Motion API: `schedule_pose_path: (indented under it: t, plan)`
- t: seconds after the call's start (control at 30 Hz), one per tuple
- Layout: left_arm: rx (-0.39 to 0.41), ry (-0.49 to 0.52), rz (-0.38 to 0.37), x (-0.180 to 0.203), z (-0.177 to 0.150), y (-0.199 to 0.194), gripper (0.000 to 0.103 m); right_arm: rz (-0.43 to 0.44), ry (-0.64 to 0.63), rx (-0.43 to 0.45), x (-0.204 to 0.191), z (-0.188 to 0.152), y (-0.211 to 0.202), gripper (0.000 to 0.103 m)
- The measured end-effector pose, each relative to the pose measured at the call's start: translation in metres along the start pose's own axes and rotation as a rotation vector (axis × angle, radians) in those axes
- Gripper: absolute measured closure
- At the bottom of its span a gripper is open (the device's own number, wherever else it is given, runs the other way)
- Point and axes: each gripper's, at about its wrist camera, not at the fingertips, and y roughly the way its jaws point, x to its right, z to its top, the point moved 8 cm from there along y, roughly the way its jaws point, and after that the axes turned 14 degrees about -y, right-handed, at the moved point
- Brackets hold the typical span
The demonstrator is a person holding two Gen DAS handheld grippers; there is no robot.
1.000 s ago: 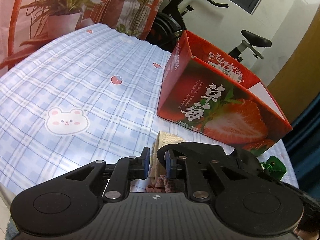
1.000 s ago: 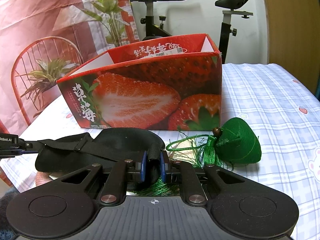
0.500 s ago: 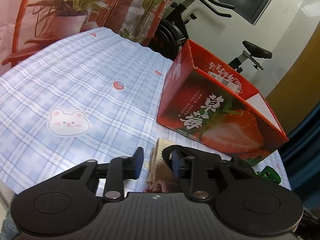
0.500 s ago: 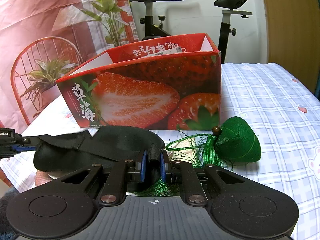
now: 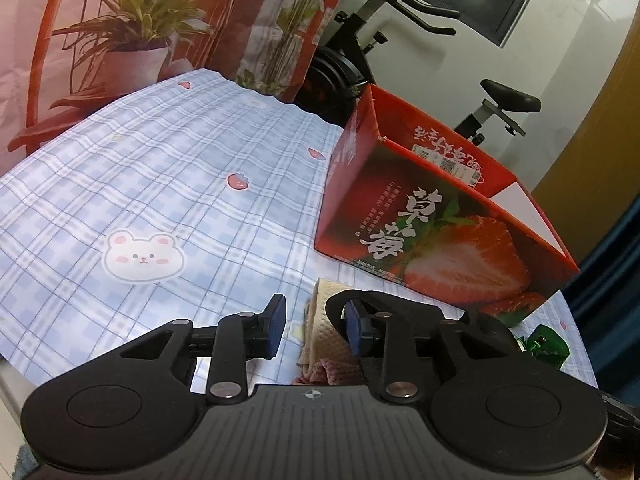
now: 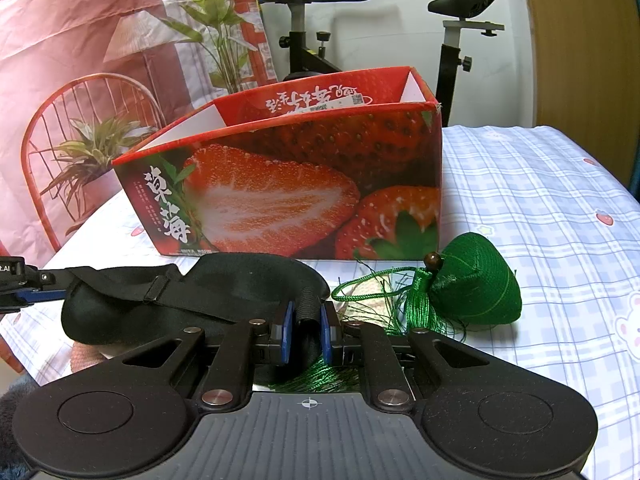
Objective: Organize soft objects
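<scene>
Gripping the edge of a soft black padded eye mask with a strap, the right tool has its blue pads squeezed tight on the dark cloth, so the mask cannot slip. The mask spreads out to the left of this tool, lying low on the blue checked surface with bears and strawberries. Just to the right of the tool sits a green woven cone-shaped pouch with a bead and tassel, with its green threads running under the tool. Straight ahead stands the open red cardboard box with a big strawberry picture; it looks like the place where the soft things should go, which may be why the mask is held ready in front of it. The left tool is let go, its pads apart and holding nothing. A cream waffle cloth with a pink cloth beside it lies between its pads, closer to the right one, resting on the surface. The box is ahead and to the right of this tool too.
</scene>
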Motion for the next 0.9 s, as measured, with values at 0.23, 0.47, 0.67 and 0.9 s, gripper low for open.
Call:
schedule_pose_path:
  t: [0.23,0.47,0.67,0.9]
  plan:
    - [-0.005,0.032,-0.011,0.005,-0.005,-0.002,0.069,0.000,0.000,0.000,0.000,0.000,0.000,0.090]
    - [-0.032,0.112,-0.035,0.015,-0.013,0.011,0.089,-0.008,-0.011,0.012,0.000,0.003,-0.002,0.090]
    - [-0.106,0.110,-0.044,0.017,-0.025,0.025,0.089,-0.010,-0.022,0.014,-0.003,0.004,-0.004,0.090]
    - [-0.085,0.153,-0.025,0.020,-0.028,0.027,0.100,-0.003,-0.031,0.015,-0.006,0.004,-0.004,0.090]
